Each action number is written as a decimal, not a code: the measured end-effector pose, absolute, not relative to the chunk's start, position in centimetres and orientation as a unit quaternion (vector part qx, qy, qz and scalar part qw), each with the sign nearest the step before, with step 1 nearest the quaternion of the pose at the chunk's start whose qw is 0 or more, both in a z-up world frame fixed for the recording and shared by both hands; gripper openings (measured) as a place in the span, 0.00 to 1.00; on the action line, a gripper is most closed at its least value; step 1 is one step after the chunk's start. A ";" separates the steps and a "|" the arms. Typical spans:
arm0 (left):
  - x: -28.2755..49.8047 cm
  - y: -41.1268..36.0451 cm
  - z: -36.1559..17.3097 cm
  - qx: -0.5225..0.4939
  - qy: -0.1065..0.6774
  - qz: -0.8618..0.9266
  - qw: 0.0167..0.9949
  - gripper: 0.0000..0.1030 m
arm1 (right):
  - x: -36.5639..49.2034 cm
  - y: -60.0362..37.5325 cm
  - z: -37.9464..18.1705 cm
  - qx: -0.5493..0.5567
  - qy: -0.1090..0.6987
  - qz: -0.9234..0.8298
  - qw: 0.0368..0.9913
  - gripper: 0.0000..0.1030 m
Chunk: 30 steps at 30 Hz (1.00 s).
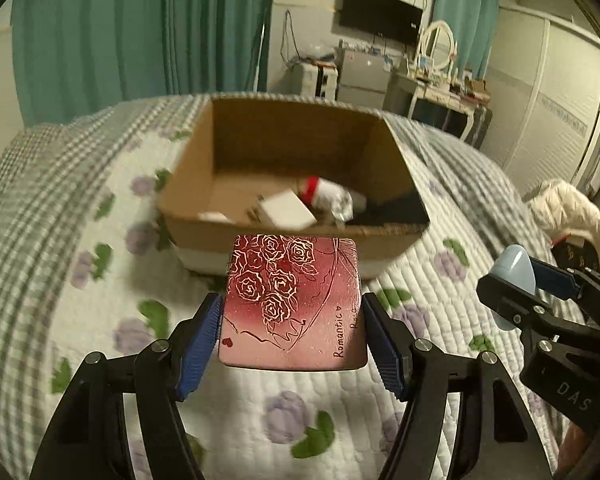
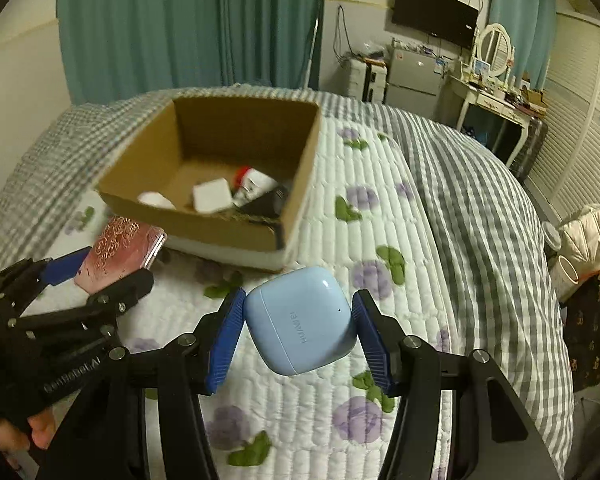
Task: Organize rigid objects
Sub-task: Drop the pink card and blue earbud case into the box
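Pink rose-printed case (image 1: 294, 304) sits clamped between the blue pads (image 1: 202, 342) of the left gripper (image 1: 294, 340), held flat above the quilted bed cover (image 1: 100, 320), just short of the near wall of the cardboard box (image 1: 284, 160). Its jaws stand fairly wide, each pad pressed to one side edge of the case. The right gripper (image 2: 298, 336) is closed on a pale blue earbud case (image 2: 300, 320), one pad against each side, held over the floral bed cover (image 2: 380, 240) near the box's (image 2: 220, 160) near right corner.

From the right wrist view, the left gripper (image 2: 100, 276) and its pink case (image 2: 120, 248) hover beside the box's near left corner.

The open box rests on the bed and holds a white square block (image 1: 286, 208), a white item with a red band (image 1: 320, 192), a small white rounded piece (image 2: 156, 200) and something black (image 2: 270, 200) at its right side; motion blur hides finer detail.
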<state>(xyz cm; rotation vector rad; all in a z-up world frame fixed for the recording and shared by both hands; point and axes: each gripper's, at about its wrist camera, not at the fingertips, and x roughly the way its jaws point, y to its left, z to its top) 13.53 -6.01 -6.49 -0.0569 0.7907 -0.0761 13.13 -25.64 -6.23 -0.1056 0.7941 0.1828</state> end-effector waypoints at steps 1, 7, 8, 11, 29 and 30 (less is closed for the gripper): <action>13.5 -5.9 -6.2 -0.025 0.381 -0.036 0.923 0.68 | 13.2 -25.4 -5.7 -0.051 0.383 0.091 0.918 0.53; 14.6 -3.9 -2.8 -0.013 0.351 -0.024 0.936 0.68 | 14.1 -23.4 -2.5 -0.068 0.358 0.105 0.925 0.53; 14.9 -3.6 -2.5 -0.010 0.349 -0.021 0.937 0.68 | 14.4 -23.0 -1.9 -0.069 0.353 0.109 0.927 0.53; 16.3 -3.0 -1.5 -0.012 0.344 -0.018 0.939 0.68 | 15.9 -22.0 -0.3 -0.071 0.340 0.119 0.930 0.53; 26.1 -2.3 -4.1 0.007 0.350 -0.012 0.936 0.68 | 27.3 -17.7 -0.3 -0.088 0.325 0.134 0.932 0.53; 26.4 -2.4 -4.7 0.007 0.356 -0.011 0.934 0.68 | 27.6 -17.9 -0.8 -0.084 0.329 0.134 0.931 0.53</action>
